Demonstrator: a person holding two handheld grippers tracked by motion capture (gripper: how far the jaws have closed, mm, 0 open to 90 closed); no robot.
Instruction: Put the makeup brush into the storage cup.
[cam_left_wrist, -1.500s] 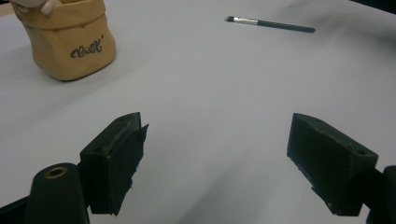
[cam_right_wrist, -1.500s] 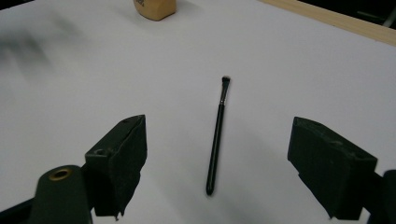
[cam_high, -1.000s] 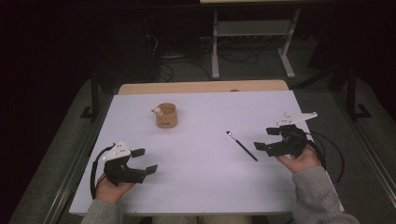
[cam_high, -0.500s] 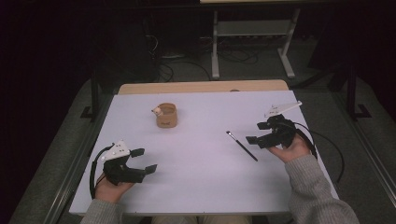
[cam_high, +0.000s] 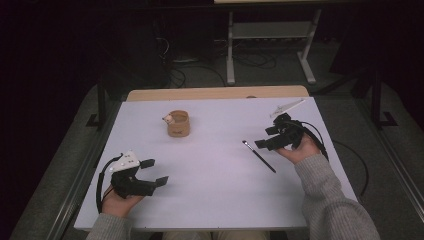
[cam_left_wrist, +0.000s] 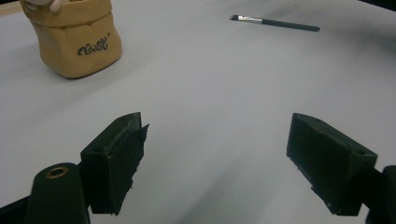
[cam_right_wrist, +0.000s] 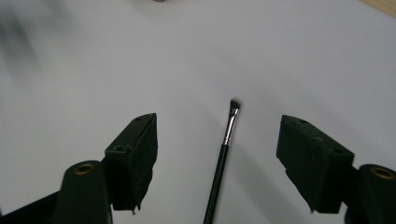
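Even overhead light on the white bench; surrounding room dark. Soft, faint shadows under the fingers in the left gripper view. Right gripper view: top-left corner smeared by blur; brush sharp.

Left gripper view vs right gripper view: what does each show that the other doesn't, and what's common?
Left gripper view alone: the tan pot lettered "Best", and the brush whole, lying far off. Right gripper view alone: the right gripper open above the brush, its handle running between the jaws, untouched; the jaws have just been closing. Shared: the brush, the white table, and open black jaws.
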